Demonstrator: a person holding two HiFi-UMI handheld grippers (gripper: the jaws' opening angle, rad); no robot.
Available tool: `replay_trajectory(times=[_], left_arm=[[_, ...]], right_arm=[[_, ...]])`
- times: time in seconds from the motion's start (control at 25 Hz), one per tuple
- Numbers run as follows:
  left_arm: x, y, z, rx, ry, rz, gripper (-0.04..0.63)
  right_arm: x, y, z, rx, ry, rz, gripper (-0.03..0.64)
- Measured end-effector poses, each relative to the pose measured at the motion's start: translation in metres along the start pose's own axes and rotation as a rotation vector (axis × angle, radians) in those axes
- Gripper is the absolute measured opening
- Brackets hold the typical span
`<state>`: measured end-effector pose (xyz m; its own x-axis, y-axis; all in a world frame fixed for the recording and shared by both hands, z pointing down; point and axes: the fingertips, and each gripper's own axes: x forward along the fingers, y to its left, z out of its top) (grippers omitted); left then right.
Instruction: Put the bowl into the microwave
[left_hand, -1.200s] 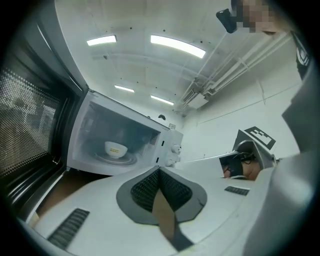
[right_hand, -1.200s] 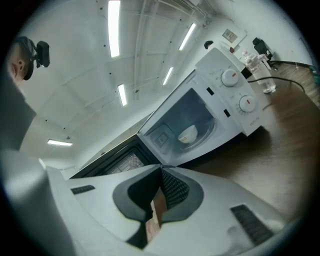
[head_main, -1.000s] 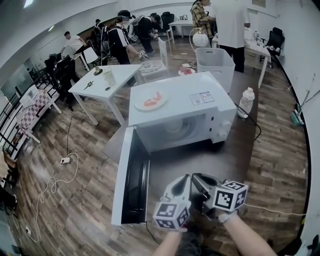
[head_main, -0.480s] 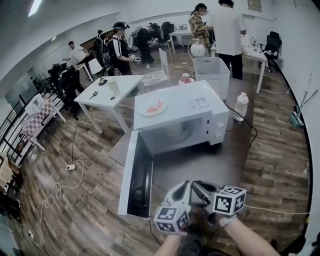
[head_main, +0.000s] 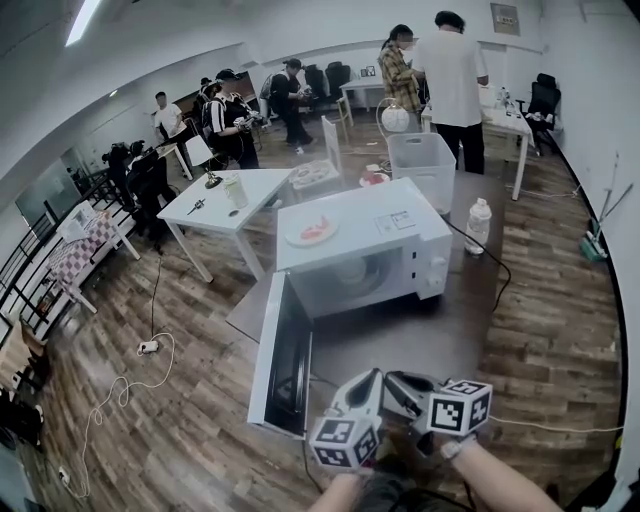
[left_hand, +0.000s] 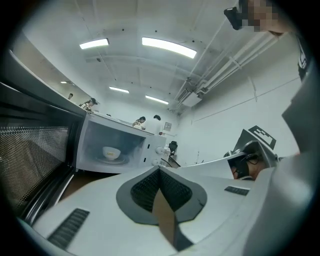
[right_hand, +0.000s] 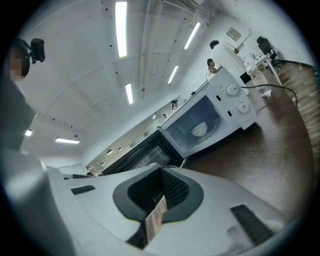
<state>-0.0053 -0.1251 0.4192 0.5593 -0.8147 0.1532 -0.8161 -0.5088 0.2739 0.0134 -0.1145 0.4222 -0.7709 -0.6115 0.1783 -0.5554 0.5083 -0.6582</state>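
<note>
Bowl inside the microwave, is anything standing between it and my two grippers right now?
Nothing visible does. The bowl sits inside the microwave; its door is swung open to the left, off the line. Only bare table lies between it and the left gripper and right gripper, both shut.

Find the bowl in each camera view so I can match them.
Head view: bowl inside the microwave, near centre.
Left gripper view: bowl left of centre, in the cavity.
Right gripper view: bowl right of centre, at mid-height.
Shared landmark: the microwave's open door.
</note>
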Motion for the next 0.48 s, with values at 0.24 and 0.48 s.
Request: replay_trajectory(times=[0.24, 0.48], left_arm=[[-0.014, -0.011, 0.004, 0.015, 0.002, -0.013, 0.011], [-0.025, -0.020, 0.005, 0.022, 0.008, -0.025, 0.011]], right_arm=[[-0.010, 0.013, -0.005, 0.002, 0.005, 0.011, -0.001], [-0.021, 0.023, -0.007, 0.004, -0.006, 0.019, 0.000]])
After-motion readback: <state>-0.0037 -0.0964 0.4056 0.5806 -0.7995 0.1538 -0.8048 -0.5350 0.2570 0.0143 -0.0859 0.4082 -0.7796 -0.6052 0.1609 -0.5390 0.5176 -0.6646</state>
